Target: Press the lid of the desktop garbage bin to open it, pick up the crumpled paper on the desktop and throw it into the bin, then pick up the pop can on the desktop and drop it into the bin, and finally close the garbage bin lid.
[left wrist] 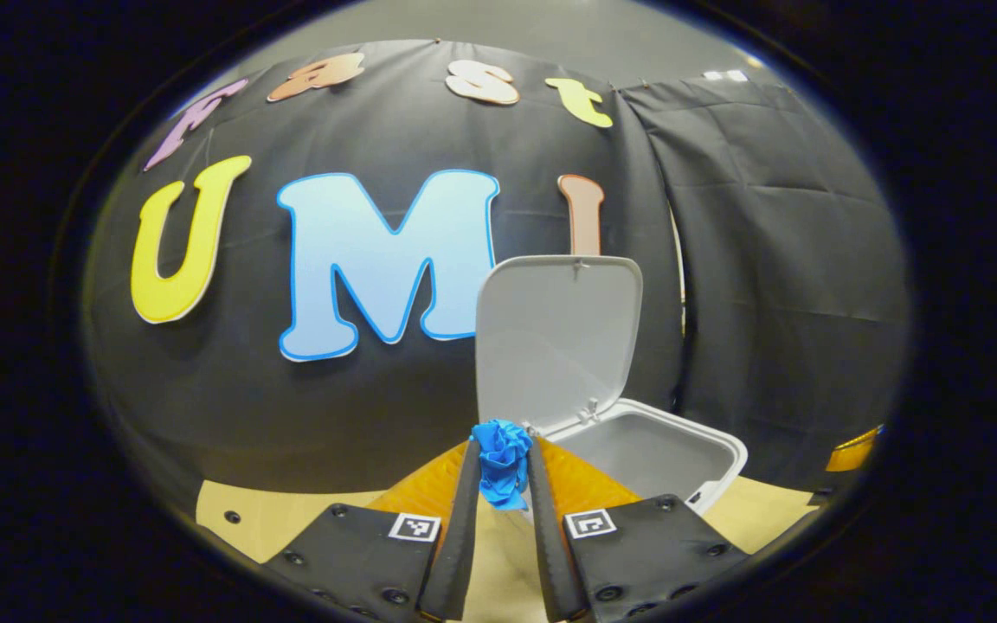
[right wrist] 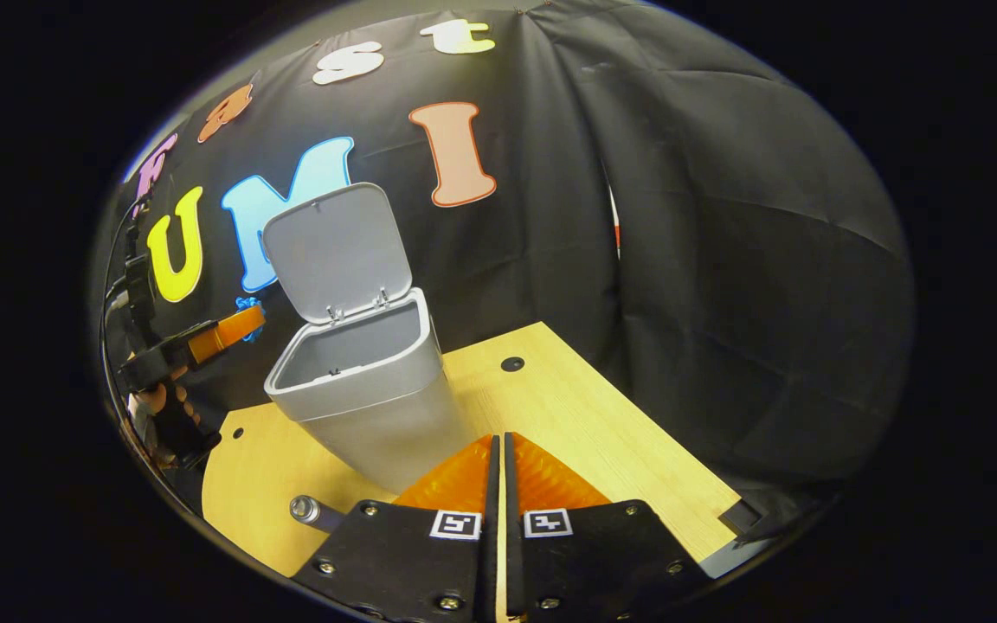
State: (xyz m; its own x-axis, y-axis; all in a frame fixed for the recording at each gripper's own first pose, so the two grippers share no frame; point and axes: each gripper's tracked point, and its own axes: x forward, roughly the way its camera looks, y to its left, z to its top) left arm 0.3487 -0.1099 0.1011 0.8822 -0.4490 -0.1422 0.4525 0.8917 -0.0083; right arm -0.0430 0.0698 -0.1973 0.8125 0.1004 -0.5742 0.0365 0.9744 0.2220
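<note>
Even, moderate overhead light is falling on both views. The pale wooden tabletop (right wrist: 602, 433) is glowing warmly, while the grey plastic bin (right wrist: 369, 381) is casting only a soft shadow. Fisheye distortion is bending everything outward, and the rims are darkening and blurring.

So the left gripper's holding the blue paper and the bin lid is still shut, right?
Not quite: the lid is open, standing upright over the bin, as the left gripper view shows. The left gripper does hold the blue paper.

Recording booth, black cloth wall (right wrist: 723, 260) (draped), wooden desktop (right wrist: 602, 433)
</note>
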